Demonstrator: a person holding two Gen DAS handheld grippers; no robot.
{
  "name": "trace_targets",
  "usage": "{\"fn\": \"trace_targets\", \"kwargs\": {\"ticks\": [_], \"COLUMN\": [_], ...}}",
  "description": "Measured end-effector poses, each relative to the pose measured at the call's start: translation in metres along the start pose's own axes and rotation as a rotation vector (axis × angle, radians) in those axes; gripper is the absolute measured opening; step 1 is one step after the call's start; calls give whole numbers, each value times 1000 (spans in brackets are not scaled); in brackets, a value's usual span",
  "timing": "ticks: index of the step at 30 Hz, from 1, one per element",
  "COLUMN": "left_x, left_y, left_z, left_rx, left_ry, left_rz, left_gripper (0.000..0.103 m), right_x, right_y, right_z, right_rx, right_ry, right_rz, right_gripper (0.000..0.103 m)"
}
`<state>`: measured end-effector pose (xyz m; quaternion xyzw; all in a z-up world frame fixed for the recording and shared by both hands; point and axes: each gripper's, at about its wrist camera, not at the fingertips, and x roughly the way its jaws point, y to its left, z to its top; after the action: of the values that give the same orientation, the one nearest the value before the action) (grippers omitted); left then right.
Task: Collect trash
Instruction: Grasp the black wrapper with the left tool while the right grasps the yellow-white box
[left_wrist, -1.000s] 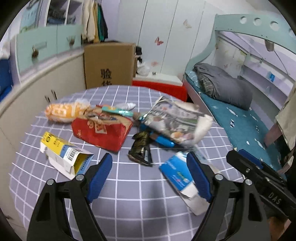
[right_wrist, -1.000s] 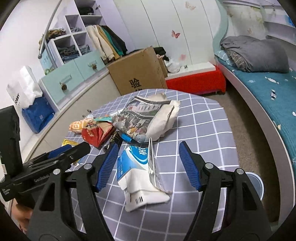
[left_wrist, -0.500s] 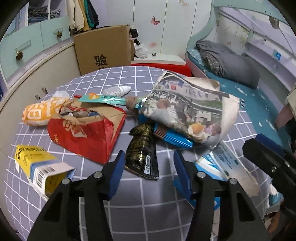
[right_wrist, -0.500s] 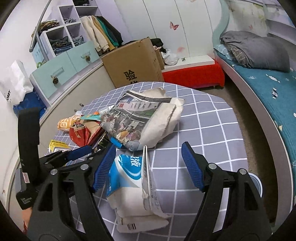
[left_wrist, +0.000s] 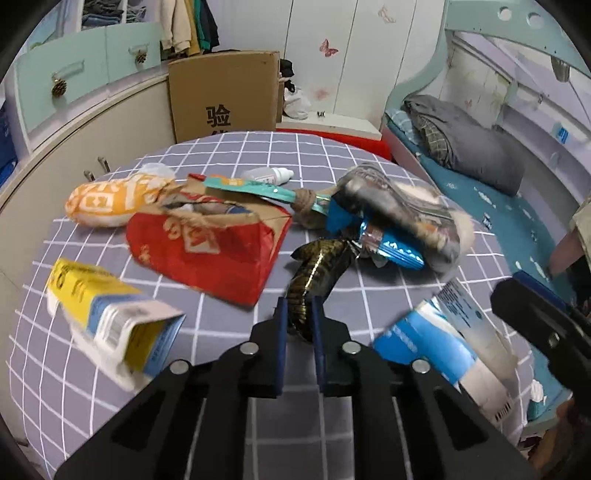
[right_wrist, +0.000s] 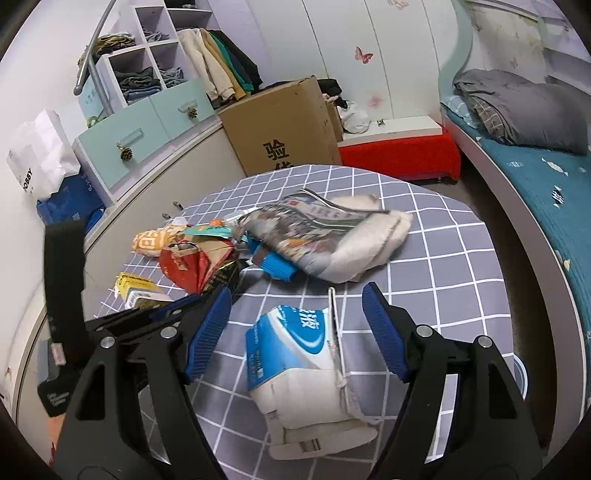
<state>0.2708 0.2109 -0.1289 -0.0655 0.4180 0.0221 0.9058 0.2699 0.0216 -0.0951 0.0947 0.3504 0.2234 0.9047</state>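
So far the left gripper (left_wrist: 298, 319) is closing on the black-gold wrapper (left_wrist: 314, 273) at mid-frame (right gripper (right_wrist: 295, 321) spread wide), every other piece uncollected.

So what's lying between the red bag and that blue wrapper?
A dark gold-striped wrapper, seen in the left wrist view; the left tool is closing on its near end.

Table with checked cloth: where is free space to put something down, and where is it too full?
Free: the far strip of the table between the newspaper bundle and the cardboard box, and its right side toward the bed. Crowded: the middle and left, around the red bag and yellow box.
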Motion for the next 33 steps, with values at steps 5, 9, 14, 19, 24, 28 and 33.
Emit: {"fn": "trace_targets", "kwargs": {"ticks": [5, 9, 14, 19, 24, 28, 33], "left_x": [-36, -68, -86, -86, -85, -84, -84], "left_y": [6, 17, 45, 78, 104, 122, 147], "left_z": [-14, -14, -5, 3, 7, 3, -8], "left_rx": [-21, -41, -80, -131, -164, -187, -223], "left_ry": [-81, -155, -204, -208, -213, -211, -200], "left_rz": [-24, -14, 51, 83, 104, 131, 163], "left_gripper": [11, 11, 11, 11, 11, 11, 11], "right_x": [-2, -3, 8, 32, 52, 67, 89], "right_y": [13, 31, 57, 81, 104, 125, 141], "right_z": [1, 4, 6, 12, 13, 5, -13], "right_rx": [-12, -41, -86, -90, -110, -123, -47], "right_ry": [-6, -12, 7, 52, 82, 123, 211], "right_rz": [19, 36, 67, 109, 136, 189, 296], "right_gripper": [73, 73, 73, 73, 73, 73, 73]}}
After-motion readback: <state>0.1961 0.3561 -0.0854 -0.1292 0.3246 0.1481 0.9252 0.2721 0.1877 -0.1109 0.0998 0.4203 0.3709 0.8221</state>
